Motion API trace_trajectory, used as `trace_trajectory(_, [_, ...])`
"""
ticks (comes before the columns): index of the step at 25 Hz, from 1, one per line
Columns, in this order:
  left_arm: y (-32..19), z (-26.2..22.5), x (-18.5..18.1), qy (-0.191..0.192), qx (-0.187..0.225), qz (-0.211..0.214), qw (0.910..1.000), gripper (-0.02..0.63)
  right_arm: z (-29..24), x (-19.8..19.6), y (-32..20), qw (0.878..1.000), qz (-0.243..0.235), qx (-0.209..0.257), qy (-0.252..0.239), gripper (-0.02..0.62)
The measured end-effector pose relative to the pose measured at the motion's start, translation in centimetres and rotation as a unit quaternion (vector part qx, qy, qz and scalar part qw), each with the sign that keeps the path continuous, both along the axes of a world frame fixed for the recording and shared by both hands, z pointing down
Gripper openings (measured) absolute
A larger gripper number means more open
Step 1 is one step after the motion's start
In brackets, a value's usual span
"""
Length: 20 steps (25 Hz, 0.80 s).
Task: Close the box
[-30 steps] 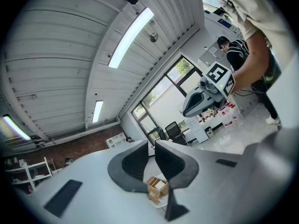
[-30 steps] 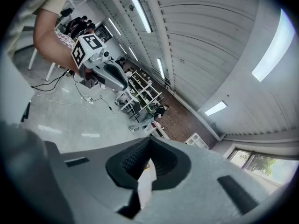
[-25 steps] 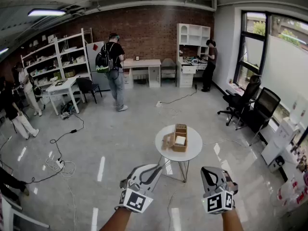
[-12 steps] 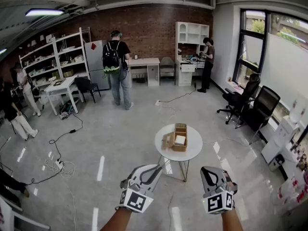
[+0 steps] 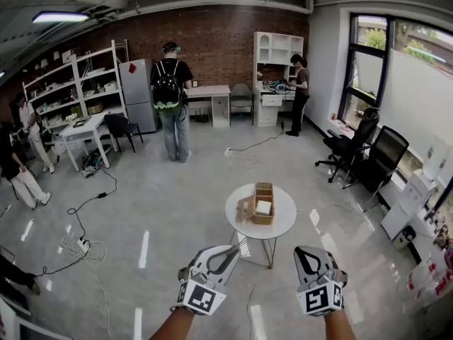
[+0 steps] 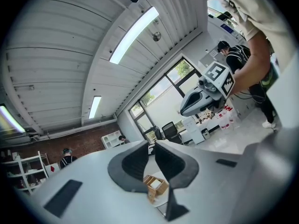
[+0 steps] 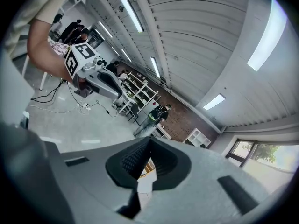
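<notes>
Round white table point(image 5: 283, 225): ahead of both tongs, well apart from them.
Cardboard box point(image 5: 266, 218): on that table, flaps standing open, something white inside.
Left tongs point(image 5: 228, 252): tips pressed together, nothing pinched.
Right tongs point(image 5: 306, 255): likewise pressed together, empty.
Step in hand: the approach, I judge; closing not yet begun.
Next move: get to the table, spread the tongs, fold the flaps down.
</notes>
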<state>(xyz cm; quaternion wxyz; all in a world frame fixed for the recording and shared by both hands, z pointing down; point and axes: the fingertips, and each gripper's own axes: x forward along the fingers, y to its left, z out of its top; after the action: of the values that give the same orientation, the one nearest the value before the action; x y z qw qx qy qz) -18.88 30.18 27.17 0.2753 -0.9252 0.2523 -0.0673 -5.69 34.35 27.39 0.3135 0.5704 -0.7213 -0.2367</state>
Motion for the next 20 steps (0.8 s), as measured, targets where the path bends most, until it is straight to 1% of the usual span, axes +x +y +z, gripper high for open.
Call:
trace_trajectory(2, [-0.4,0.2,-0.1,-0.001,-0.003,0.002,1.0,0.044,0.1,-0.2,-0.4,1.0,0.001,-0.003,-0.001,-0.006])
trace_trajectory(5, [-1.6,0.6,0.6,-0.003,-0.006,0.0,1.0,0.043,0.5,0.6,-1.8,1.0,0.0,-0.005,-0.003,-0.006])
trace_trajectory(10, [-4.8,1.4,2.0,-0.009,-0.013,-0.017,0.9997,0.043,0.8,2.3,-5.3,1.0,-0.012,-0.005,-0.013,-0.006])
trace_trajectory(14, [-7.3,2.3,5.0,-0.017,-0.016,-0.038,0.999,0.043,1.7,5.2,-8.1,0.999,-0.034,-0.005,-0.018,-0.006])
trace_trajectory(20, [-12.3,2.7,10.0,-0.023,-0.021,-0.067,0.9973,0.044,2.3,10.2,-13.5,0.998,-0.061,-0.01,-0.023,-0.006])
